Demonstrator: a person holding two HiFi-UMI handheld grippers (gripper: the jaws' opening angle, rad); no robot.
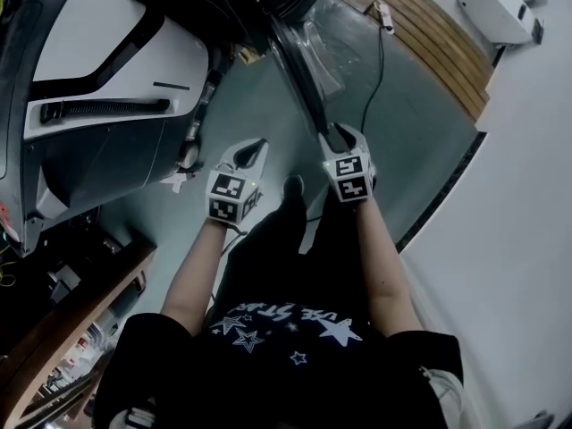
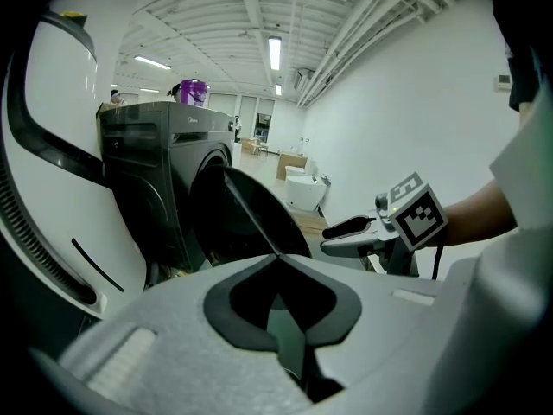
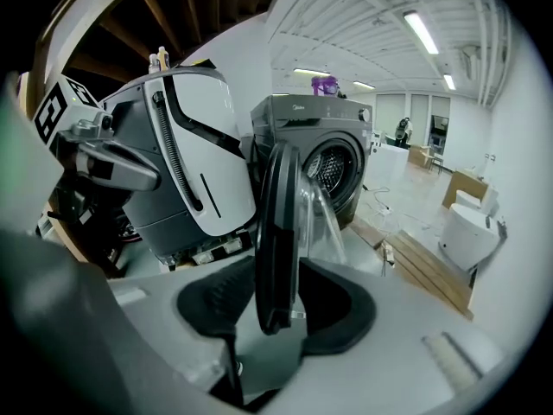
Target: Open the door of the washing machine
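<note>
1. The right gripper [image 3: 278, 271] holds its two jaws apart, astride the free edge of the one round, dark-framed door with a clear bulging window [image 3: 276, 206]. The rim stands between the two dark pads [image 3: 207, 301], and we see neither pad pressing on it.
2. The left gripper [image 2: 276, 262] has its two jaws together at the tips with nothing between them. It hangs in the air just left of the door, near the right one.
3. The door stands wide open, edge-on to the right gripper, on the single dark grey front-loading washing machine [image 3: 298, 137], whose round drum mouth [image 3: 335, 167] is uncovered.
4. We count two white cubes with black square markers, one per gripper [image 1: 231, 195] [image 1: 350, 177], two bare forearms [image 1: 192, 275] [image 1: 384, 257] behind them, and one black shirt with white stars [image 1: 286, 338].
5. One purple object [image 3: 326, 84] sits on top of the washing machine.
6. Left of the machine stands one big white-and-black curved housing [image 1: 98, 52] with one ribbed black hose [image 1: 103, 108].
7. On the grey-green floor [image 1: 393, 150] lie one black cable [image 1: 379, 70] and one pallet of wooden slats [image 1: 447, 43], with one white boxy unit [image 1: 500, 7] beyond.
</note>
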